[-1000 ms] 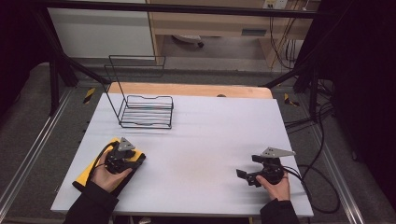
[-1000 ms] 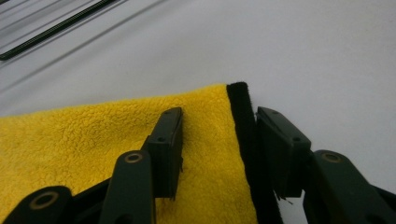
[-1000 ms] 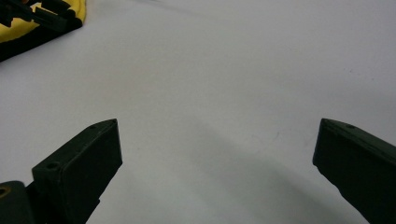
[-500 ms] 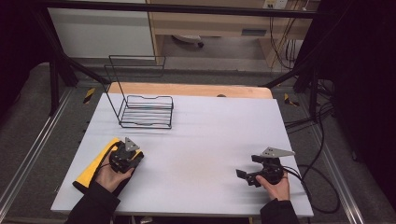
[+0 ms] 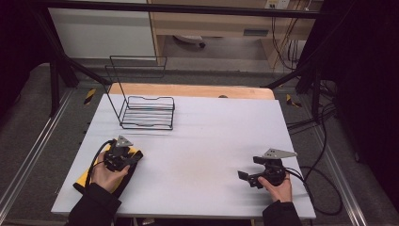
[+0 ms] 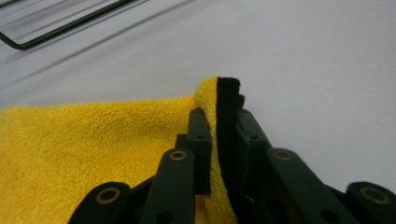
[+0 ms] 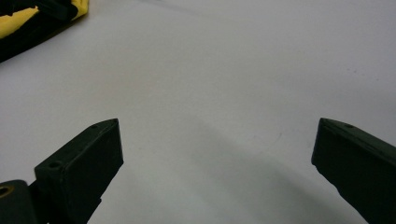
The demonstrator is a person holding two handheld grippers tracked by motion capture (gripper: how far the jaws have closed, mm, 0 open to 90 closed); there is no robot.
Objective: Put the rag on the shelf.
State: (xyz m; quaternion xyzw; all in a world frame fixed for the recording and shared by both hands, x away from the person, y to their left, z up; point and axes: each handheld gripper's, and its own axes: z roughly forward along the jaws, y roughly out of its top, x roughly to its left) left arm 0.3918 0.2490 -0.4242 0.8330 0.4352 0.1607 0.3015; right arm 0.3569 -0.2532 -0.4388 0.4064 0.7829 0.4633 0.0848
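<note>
The yellow cloth [image 6: 93, 149] lay at the near left corner of the white surface [image 5: 207, 141], its black-edged corner lifted. The left gripper [image 6: 219, 140] had just been closing its jaws, which now pinched that folded corner between them. The right gripper [image 7: 215, 154] rested well apart at the near right, jaws spread over bare surface. A wire rack [image 5: 147, 113] stood farther back.
</note>
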